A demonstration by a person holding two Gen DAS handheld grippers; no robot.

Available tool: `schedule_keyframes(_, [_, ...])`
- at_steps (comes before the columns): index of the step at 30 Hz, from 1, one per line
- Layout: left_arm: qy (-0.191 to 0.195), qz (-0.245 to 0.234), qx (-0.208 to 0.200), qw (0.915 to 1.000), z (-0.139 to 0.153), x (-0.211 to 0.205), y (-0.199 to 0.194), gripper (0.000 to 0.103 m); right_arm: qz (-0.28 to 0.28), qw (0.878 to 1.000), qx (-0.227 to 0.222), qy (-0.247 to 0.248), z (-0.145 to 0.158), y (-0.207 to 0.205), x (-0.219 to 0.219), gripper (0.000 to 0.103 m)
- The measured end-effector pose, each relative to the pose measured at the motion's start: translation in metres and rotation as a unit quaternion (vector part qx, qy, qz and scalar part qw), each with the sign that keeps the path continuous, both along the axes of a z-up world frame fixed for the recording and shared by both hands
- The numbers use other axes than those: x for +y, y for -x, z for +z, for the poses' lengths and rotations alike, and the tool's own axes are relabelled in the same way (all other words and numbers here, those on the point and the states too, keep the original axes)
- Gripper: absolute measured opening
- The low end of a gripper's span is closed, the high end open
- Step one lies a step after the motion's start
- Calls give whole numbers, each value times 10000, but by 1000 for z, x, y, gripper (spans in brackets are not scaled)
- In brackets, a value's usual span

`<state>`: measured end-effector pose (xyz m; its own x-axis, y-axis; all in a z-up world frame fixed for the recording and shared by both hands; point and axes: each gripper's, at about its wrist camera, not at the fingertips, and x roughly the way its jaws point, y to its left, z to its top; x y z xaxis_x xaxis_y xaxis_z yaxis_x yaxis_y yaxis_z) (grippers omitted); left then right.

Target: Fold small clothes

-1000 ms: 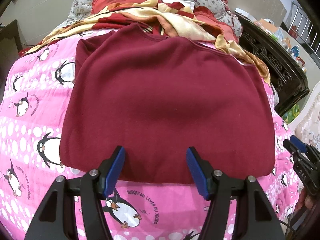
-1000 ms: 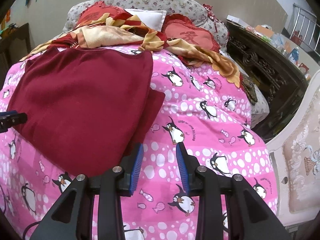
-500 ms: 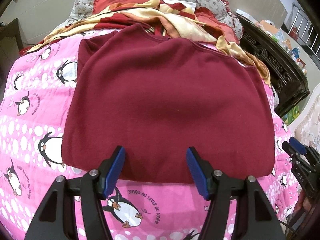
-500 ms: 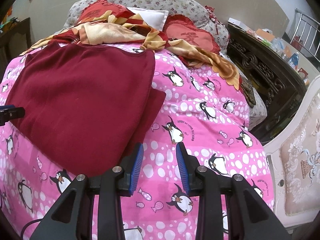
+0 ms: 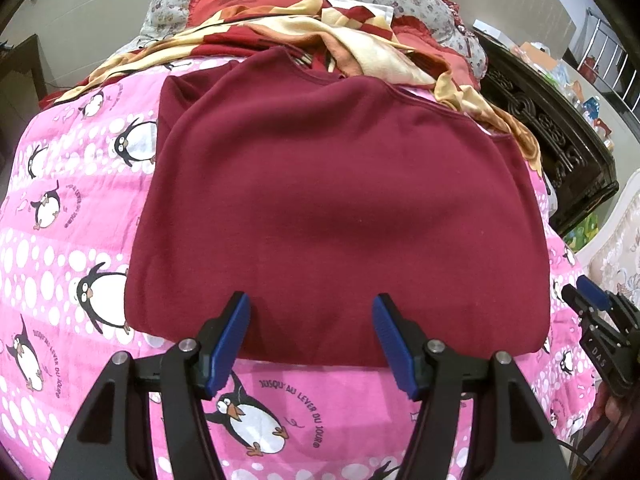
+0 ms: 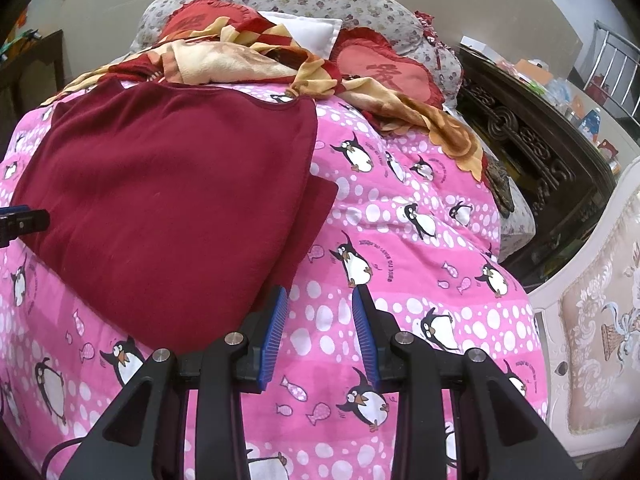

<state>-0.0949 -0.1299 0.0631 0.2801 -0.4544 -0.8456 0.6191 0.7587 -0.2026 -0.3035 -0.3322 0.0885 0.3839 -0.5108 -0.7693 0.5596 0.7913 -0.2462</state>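
Pink penguin quilt point(image 5: 60, 248), maroon sweater point(image 5: 340, 208) just beyond left gripper point(image 5: 312, 336) jaws

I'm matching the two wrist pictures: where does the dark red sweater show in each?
Left wrist: the dark red sweater fills the middle, just beyond the open left gripper.
Right wrist: the sweater lies left of centre, left of the right gripper.
Shared landmark: the pink penguin quilt.
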Motion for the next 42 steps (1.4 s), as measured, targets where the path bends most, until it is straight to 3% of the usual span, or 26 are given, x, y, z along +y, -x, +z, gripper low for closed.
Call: schedule_keyframes(42, [181,359,2,9992,6,21,-12,67,383,9991,-73,185,17,-31,15,45])
